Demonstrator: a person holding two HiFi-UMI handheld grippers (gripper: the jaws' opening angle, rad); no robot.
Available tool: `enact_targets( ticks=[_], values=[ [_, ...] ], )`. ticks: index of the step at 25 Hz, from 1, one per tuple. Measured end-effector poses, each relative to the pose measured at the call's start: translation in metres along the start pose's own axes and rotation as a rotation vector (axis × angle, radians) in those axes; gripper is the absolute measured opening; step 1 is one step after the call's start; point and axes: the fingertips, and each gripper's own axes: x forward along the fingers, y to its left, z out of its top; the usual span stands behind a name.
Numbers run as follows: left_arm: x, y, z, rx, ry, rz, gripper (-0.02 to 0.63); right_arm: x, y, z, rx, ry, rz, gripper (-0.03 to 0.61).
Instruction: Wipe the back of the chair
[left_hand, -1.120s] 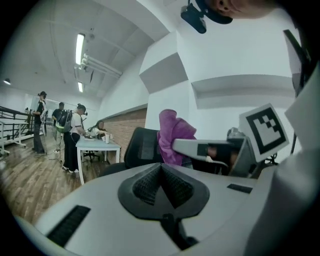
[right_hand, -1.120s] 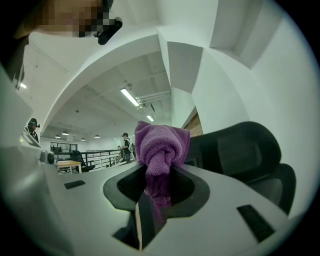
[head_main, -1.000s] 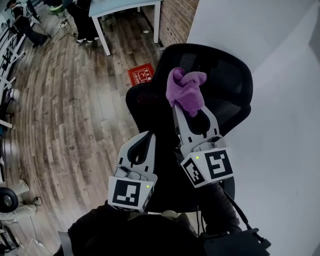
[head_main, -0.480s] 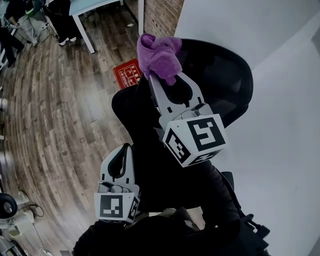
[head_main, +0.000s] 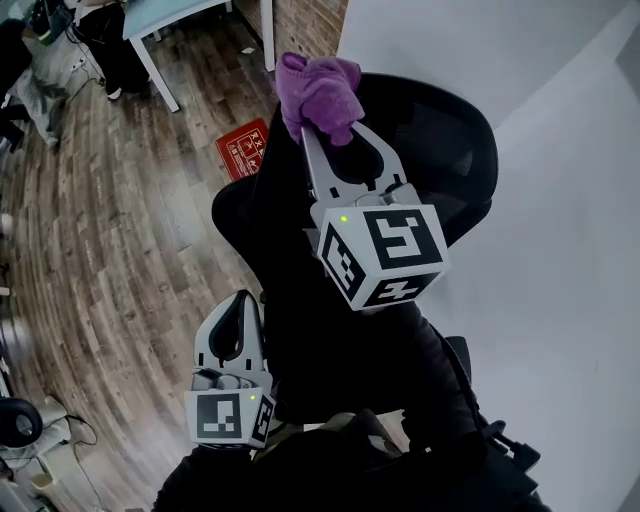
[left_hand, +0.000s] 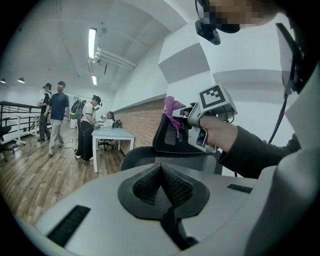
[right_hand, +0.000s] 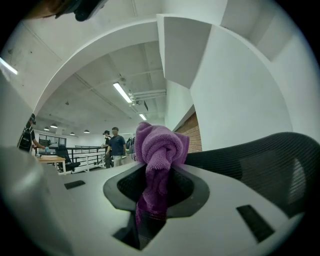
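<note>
2 grippers show in the head view, each carrying 1 cube with square markers. The right gripper is raised at the far side of the scene, and its 2 jaws are clamped on 1 purple cloth, which bunches into a knot above the fingertips while a strand hangs down between them. The cloth sits at the top far-left edge of the backrest of 1 black mesh chair; from the left gripper view it appears to lie against that top edge, though actual contact with the mesh cannot be told. The left gripper is low and near, close to the person's body, left of the chair's seat and well apart from the cloth. Its 2 jaws are pressed together with nothing between them, and it points toward the chair from the near side.

1 white wall fills the right of the scene just beside the chair. On the wooden floor, to the left, lies 1 red sign near the chair's base, and farther off stands 1 light-topped table with white legs. The left gripper view shows 3 people standing beyond that table, 2 of them close together at the far left and 1 beside the table.
</note>
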Motion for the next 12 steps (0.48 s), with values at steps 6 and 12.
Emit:
enact_targets(
  ticks=[6, 12],
  values=[
    [0.010, -0.016, 0.000, 0.011, 0.009, -0.029, 0.004, -0.006, -0.041, 0.001, 0.002, 0.011, -0.091, 0.103],
    [0.012, -0.034, -0.006, 0.024, 0.013, -0.056, 0.003, -0.027, -0.079, -0.002, 0.010, 0.013, -0.183, 0.103]
  ],
)
